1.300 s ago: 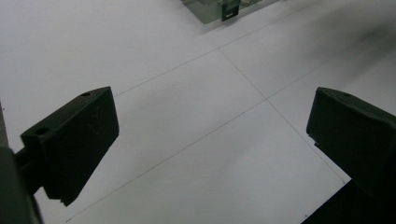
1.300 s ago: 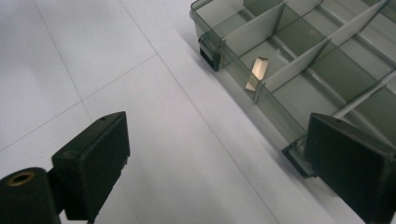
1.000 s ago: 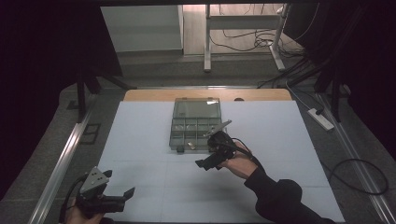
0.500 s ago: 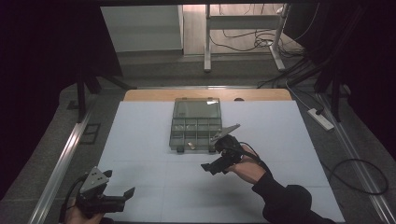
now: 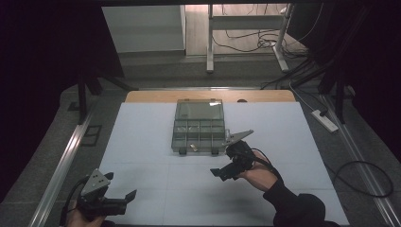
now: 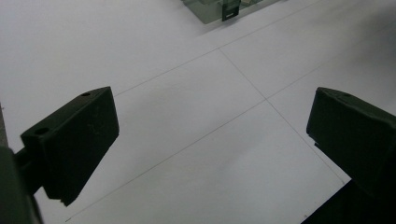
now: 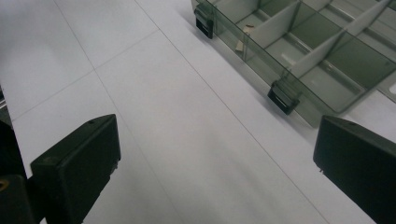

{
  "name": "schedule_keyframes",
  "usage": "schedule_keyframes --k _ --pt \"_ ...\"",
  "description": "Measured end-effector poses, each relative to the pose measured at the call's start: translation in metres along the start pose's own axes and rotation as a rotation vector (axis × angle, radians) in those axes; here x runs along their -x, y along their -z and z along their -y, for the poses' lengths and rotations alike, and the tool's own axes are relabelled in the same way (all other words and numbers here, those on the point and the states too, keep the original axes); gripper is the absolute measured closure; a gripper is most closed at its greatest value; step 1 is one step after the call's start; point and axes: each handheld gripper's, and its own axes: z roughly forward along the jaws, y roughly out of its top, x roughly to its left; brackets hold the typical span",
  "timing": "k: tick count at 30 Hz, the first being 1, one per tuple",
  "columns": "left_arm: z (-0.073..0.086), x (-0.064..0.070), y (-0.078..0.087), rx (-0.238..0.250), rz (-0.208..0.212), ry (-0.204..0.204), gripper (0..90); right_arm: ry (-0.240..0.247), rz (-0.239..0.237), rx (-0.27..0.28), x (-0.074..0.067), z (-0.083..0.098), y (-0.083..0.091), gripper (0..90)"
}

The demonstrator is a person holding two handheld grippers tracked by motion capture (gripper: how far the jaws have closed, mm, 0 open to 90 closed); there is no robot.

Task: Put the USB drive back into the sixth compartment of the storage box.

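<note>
Just beside the compartment box's (image 5: 199,131) front edge, over bare white table (image 5: 142,142), the right gripper (image 5: 227,171) hovered wide open and empty, the left gripper (image 5: 120,201) likewise at the near edge.

A compartment box (image 5: 199,135) sits on the table (image 5: 142,142), near the middle and toward the far edge, its lid (image 5: 199,109) lying open behind it. A small piece (image 5: 193,148) lies in a compartment of the front row, left of centre. The right tongs (image 5: 222,172) hang just before the box's front right corner, near it but apart. The left tongs (image 5: 125,198) are at the table's near left corner, well apart from the box and from the right tongs. Behind the table stands a metal frame (image 5: 246,28) on the floor, with cables (image 5: 302,71) to its right. A power strip (image 5: 325,120) lies right of the table.
</note>
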Motion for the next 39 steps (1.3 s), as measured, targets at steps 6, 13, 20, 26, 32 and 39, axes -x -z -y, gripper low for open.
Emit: schedule_keyframes --k 6,13,20,26,32,39 --pt "0.000 0.000 0.000 0.000 0.000 0.000 2.6 -0.014 0.010 0.008 0.003 0.009 0.008 0.9" --pt "0.000 0.000 0.000 0.001 0.002 0.001 2.6 -0.032 0.025 0.022 0.006 0.020 0.019 0.9" --pt "0.000 0.000 0.000 0.001 0.002 0.003 2.6 -0.050 0.046 0.027 0.009 0.032 0.030 0.3" --pt "0.001 -0.001 0.000 0.001 0.002 0.004 2.6 -0.081 0.070 0.033 0.016 0.046 0.043 0.0" --pt "0.001 -0.001 0.001 0.001 0.001 0.005 2.6 -0.112 0.088 0.041 0.022 0.059 0.056 0.0" --pt "0.001 -0.001 0.000 -0.001 0.000 0.006 2.6 -0.148 0.126 0.056 0.030 0.077 0.074 0.0"
